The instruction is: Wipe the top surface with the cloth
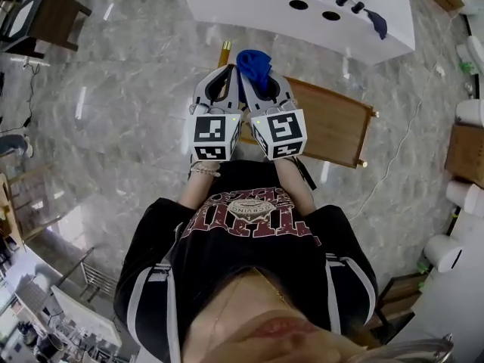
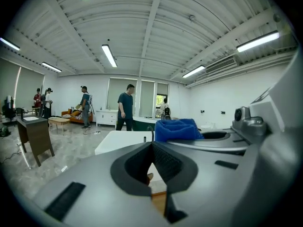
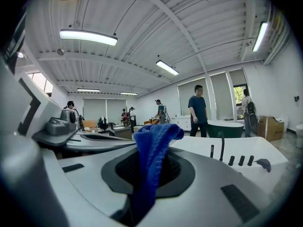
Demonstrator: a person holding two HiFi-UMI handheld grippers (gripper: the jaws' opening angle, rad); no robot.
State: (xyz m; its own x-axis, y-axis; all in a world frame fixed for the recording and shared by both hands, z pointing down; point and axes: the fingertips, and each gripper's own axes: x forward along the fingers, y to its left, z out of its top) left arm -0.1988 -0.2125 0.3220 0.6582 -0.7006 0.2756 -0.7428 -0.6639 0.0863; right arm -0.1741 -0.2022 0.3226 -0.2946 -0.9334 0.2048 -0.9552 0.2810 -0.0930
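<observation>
I hold both grippers side by side, close to my chest, over a brown wooden table (image 1: 336, 127). The right gripper (image 1: 255, 72) is shut on a blue cloth (image 1: 253, 63), which bunches up above its fingertips. In the right gripper view the blue cloth (image 3: 152, 157) hangs pinched between the jaws. The left gripper (image 1: 224, 71) is shut with nothing in it, its tips touching in the left gripper view (image 2: 152, 144). From there the blue cloth (image 2: 176, 129) shows just to the right, on the neighbouring gripper.
A white unit (image 1: 227, 2) with black knobs and two holes stands beyond the table, a dark blue item (image 1: 376, 23) on its right end. A dark stand (image 1: 54, 13) is at the far left. Several people (image 2: 126, 107) stand in the room behind. Boxes (image 1: 465, 153) line the right.
</observation>
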